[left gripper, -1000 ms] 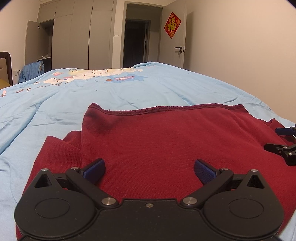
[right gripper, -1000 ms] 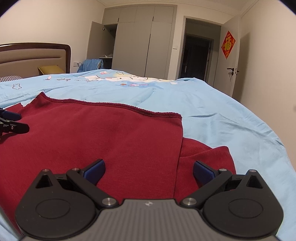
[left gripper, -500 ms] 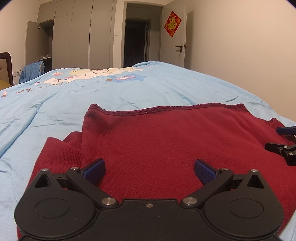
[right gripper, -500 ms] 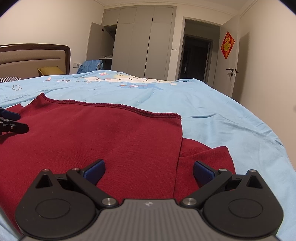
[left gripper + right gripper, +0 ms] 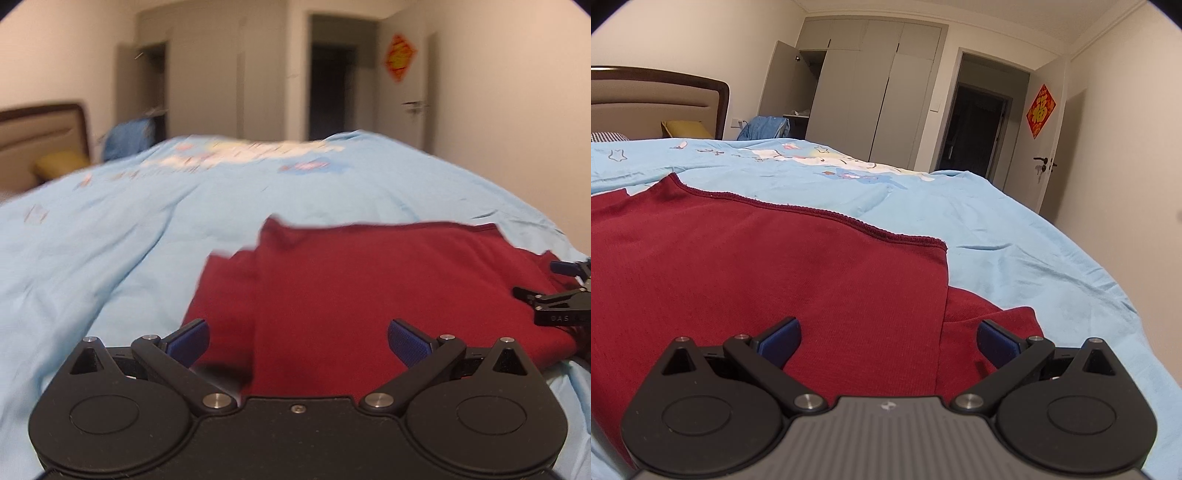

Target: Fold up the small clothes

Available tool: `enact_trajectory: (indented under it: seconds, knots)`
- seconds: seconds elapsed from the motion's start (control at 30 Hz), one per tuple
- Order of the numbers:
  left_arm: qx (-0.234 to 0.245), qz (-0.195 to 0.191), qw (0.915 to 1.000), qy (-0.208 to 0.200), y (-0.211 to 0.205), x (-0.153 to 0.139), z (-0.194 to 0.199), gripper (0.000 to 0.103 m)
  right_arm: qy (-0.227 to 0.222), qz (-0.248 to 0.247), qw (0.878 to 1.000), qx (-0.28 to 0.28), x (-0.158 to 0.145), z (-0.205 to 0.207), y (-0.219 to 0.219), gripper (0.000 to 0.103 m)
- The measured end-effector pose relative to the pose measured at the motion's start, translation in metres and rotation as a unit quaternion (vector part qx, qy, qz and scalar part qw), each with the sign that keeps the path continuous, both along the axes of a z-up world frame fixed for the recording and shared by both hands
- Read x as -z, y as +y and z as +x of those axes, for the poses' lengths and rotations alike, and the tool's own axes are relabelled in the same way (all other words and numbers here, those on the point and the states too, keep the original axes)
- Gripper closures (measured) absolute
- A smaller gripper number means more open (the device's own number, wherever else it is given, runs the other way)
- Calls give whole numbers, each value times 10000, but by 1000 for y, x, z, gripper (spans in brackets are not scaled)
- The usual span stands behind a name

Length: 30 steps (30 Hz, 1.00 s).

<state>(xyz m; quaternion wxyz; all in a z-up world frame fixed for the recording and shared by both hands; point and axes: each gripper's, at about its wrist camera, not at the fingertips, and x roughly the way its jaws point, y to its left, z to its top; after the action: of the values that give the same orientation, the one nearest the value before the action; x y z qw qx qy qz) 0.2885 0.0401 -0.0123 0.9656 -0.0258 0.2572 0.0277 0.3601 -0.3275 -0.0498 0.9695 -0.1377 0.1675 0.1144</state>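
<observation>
1. The dark red knit garment (image 5: 768, 273) lies spread flat on the light blue bedspread (image 5: 1015, 236), near the edge of the bed closest to both cameras; it may be a sweater or a top, but the pictures do not settle which.
2. Folding looks partly done, as a judgement: a flat upper panel with a ribbed hem (image 5: 820, 214) lies over a lower layer, and a piece of that lower layer (image 5: 986, 314) sticks out on the right side, with another (image 5: 225, 291) showing on the left.
3. What seems left is to tuck or fold in those side pieces and then fold the panel down to a smaller packet.
4. The cloth is matte, soft and fairly thick, and lies smooth with few creases; the hem edge runs straight across.
5. The left gripper (image 5: 297, 341) is spread wide and holds nothing; it hovers over the garment's left part, and its view is blurred.
6. The right gripper (image 5: 888, 338) is likewise spread and empty, poised above the panel's right border where the two layers meet.
</observation>
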Motion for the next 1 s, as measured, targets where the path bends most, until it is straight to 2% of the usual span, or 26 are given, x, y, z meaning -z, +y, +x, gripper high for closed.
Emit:
enact_trajectory:
  seconds: [0.17,0.27,0.43,0.53,0.67,0.73,0.8,0.87,1.0]
  knots:
    - [-408,-662,9962,404,19,18,-10,1,-97,-157,9998,62,1,-1,4,0]
    - [-255,-1201,9913,476,27,24,-7,1,-139,-232,9996,105,2,-3,7,0]
    - [-167,-1368,9895,442,31,31,3,1,38,-145,9998,146,-8,-2,5,0]
    - [-2,-1454,9885,422,34,32,5,1,-121,80,9999,73,-23,-14,6,0]
    - [30,-1912,9809,370,48,35,9,1,-266,276,9991,-152,-35,-29,22,0]
    - [-3,-2195,9750,335,55,35,13,6,-225,261,9990,-269,-34,-33,35,0]
    - [-22,-2372,9709,322,60,34,15,19,-220,281,9986,-399,-30,-38,46,0]
    - [-62,-2497,9677,335,64,35,18,26,-172,347,9979,-516,-25,-43,54,0]
    - [-155,-2721,9616,319,70,40,26,35,46,620,9960,-649,-17,-46,64,0]
